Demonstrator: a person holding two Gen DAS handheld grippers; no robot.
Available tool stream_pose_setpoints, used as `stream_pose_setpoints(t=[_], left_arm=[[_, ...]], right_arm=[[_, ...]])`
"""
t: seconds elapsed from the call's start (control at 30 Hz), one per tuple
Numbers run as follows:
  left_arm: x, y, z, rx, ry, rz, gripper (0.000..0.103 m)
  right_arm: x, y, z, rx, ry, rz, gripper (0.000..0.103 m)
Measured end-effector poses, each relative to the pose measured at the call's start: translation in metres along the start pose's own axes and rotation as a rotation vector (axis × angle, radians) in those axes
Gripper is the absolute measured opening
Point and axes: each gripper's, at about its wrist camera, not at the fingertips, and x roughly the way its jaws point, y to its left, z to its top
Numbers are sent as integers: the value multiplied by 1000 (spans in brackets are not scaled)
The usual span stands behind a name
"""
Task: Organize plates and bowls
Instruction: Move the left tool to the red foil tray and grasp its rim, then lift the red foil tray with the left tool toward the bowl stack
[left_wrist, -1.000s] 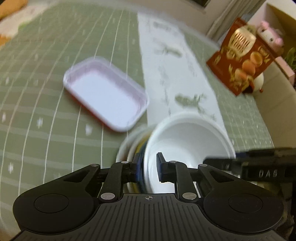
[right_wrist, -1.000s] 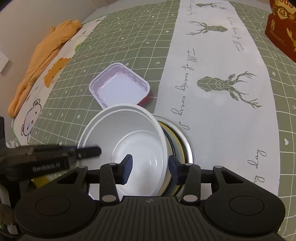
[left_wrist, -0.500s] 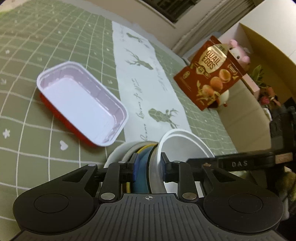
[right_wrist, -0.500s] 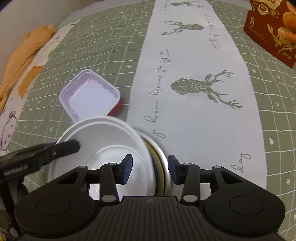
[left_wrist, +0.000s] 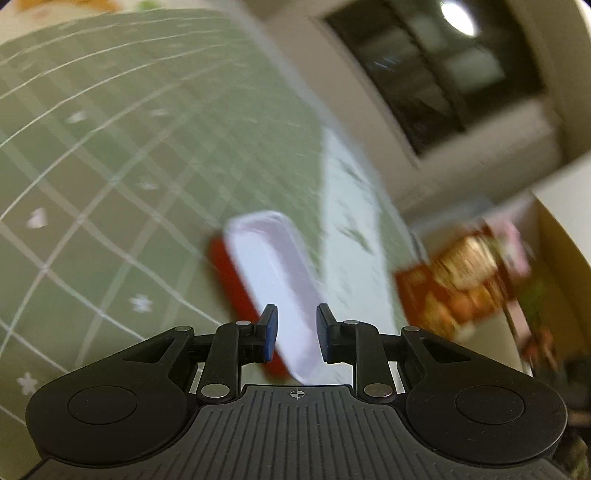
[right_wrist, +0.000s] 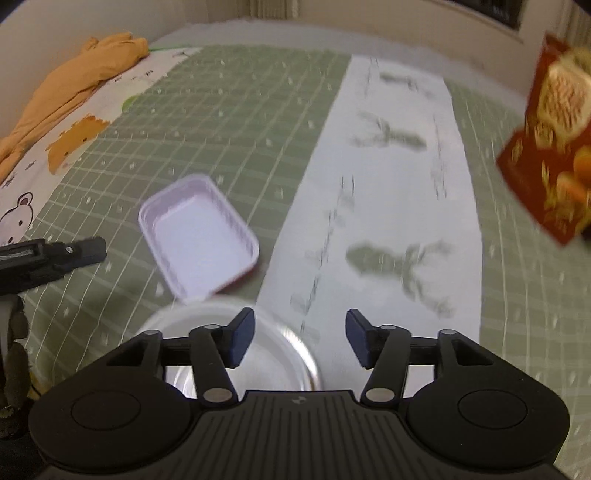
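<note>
Left tool (left_wrist: 293, 332): jaws a narrow gap apart, nothing pinched; view heavily blurred. Past its tips lies the tray (left_wrist: 273, 291), white inside, red outside, flat on the green checked cloth (left_wrist: 110, 166). Whether the tips touch the tray is not clear; the tray looks beyond them. To the right of the tray runs the white runner (left_wrist: 351, 221) with dark prints. Further right a red box (left_wrist: 454, 288), tilted and blurred. A dark window (left_wrist: 436, 74) on the far wall.

Right tool (right_wrist: 300, 339): jaws spread, and they have just been opening; nothing between them. Under its left finger, at the near edge, sits a white bowl (right_wrist: 192, 325) inside a metal plate (right_wrist: 299, 358); the stack is partly hidden by the tool body. The stack sits where green cloth meets runner. Just beyond the stack is the tray (right_wrist: 199, 240), near but seemingly apart from it, empty, rim up. The left tool (right_wrist: 74, 251) shows as a black bar at the left edge, pointing toward the tray, not touching it.

Red box (right_wrist: 550, 147) at far right, tilted. Orange cloth (right_wrist: 74, 81) bunched at far left, on a cartoon-print sheet (right_wrist: 44, 173). Runner (right_wrist: 388, 203) has deer prints, blurred.
</note>
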Motion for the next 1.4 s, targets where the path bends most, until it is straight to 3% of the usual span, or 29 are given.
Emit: stream_pose_setpoints(t=[0.13,0.3,0.47,0.57,0.77,0.83,0.9,1.0,1.23,1.4], left_arm=[[23,10,5,-38,2,89,25],[48,-2,3,-20,27,101,25],[73,-15,-7,49,103,120,26],[84,-13,-10,50,154,130,26],[77,-5,-6,30,86,148,26],[75,-2,-3,27,79,153,27],[71,0,0,32,59,193,29],[64,7,4,0,43,189,28],[69,4,-1,52,73,223,28],[71,5,0,50,80,219,28]], right_arm=[[24,5,37,9,37,16,63],[74,14,75,112,182,132,63],[129,51,96,8,235,53,63],[162,57,106,19,281,38,63],[192,61,115,58,297,32,63],[195,59,113,94,330,82,63],[191,58,109,150,362,204,65],[174,65,107,125,324,282,64],[195,68,106,151,304,124,63],[213,76,107,138,374,154,53]])
